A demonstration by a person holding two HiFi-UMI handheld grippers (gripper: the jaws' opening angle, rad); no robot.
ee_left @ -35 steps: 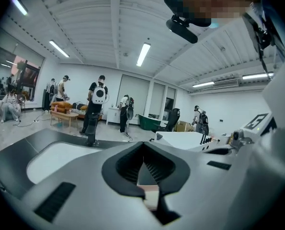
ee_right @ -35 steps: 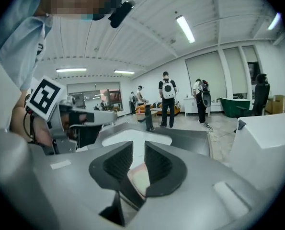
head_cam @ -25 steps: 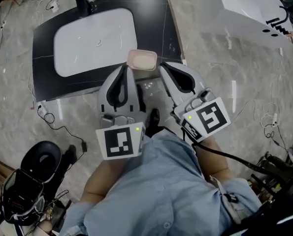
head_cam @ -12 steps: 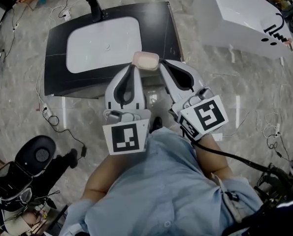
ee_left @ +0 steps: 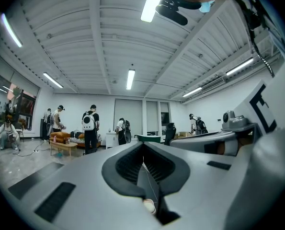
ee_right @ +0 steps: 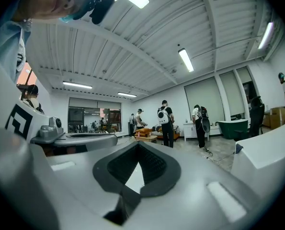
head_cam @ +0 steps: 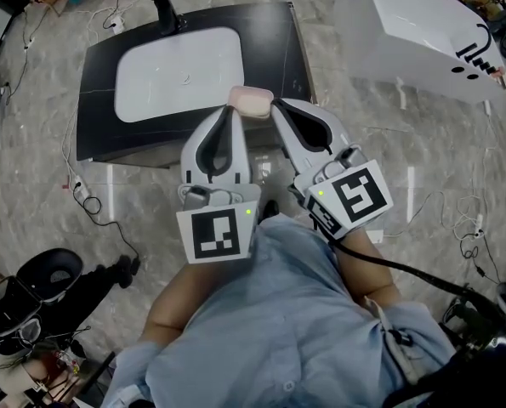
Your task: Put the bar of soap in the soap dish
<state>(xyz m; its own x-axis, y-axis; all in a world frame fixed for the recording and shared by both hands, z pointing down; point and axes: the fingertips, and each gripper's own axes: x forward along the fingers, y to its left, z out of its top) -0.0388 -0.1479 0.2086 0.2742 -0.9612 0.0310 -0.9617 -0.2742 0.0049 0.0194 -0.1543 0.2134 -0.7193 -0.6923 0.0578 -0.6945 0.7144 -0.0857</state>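
Observation:
A pale pink rounded piece (head_cam: 253, 100), soap or dish, I cannot tell which, lies at the front edge of the black counter (head_cam: 99, 100) with the white basin (head_cam: 178, 73). My left gripper (head_cam: 234, 113) and right gripper (head_cam: 275, 107) are held level side by side, and their tips overlap the pink piece's near edge from above. Touch cannot be judged. In the left gripper view the jaws of the left gripper (ee_left: 143, 144) meet with nothing between them. In the right gripper view the right gripper (ee_right: 138, 144) is shut too and holds nothing. Neither gripper view shows the pink piece.
A black faucet (head_cam: 163, 8) stands behind the basin. A white bathtub (head_cam: 423, 24) fills the upper right. Cables (head_cam: 91, 202) trail over the marble floor, and dark gear (head_cam: 40, 287) sits at lower left. Several people (ee_left: 89, 131) stand far off in the room.
Both grippers have risen and shifted toward the counter, so their tips now cover the pink piece's near edge. Both stayed shut.

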